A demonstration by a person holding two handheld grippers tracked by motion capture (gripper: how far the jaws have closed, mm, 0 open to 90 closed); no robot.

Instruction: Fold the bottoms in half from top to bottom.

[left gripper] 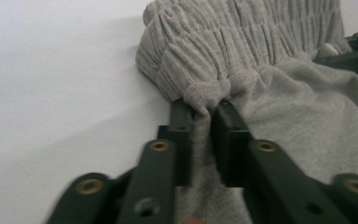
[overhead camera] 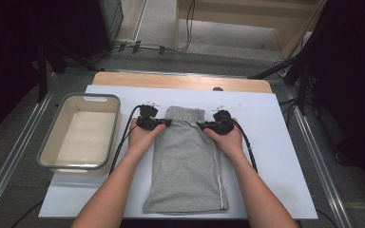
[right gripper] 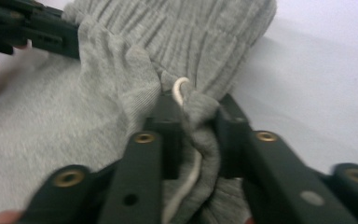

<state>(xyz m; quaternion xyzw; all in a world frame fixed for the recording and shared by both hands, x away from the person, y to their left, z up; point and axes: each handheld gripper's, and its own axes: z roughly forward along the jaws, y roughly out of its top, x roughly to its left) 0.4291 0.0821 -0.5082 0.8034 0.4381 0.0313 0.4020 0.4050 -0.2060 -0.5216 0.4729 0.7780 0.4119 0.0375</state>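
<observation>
Both bare forearms reach straight forward over the white sheet-covered table (overhead camera: 275,156), roughly parallel, wrists level and palms turned inward toward each other. Between them lies a folded pair of grey knitted sweatpants (overhead camera: 185,161), stretched lengthwise along the middle of the table with its gathered elastic waistband at the far end.

The left hand-held gripper (overhead camera: 168,123) points sideways into the left edge of the cloth just below the waistband. Seen from its own camera, its black jaws are nearly together, a bunched fold of grey knit (left gripper: 205,95) squeezed between them.

The right hand-held gripper (overhead camera: 200,125) mirrors it at the opposite edge. Its jaws pinch a thick wad of fabric along with a loop of white drawstring (right gripper: 182,88).

A shallow cream plastic tub with a grey rim (overhead camera: 45,152) sits just beside the left forearm.
</observation>
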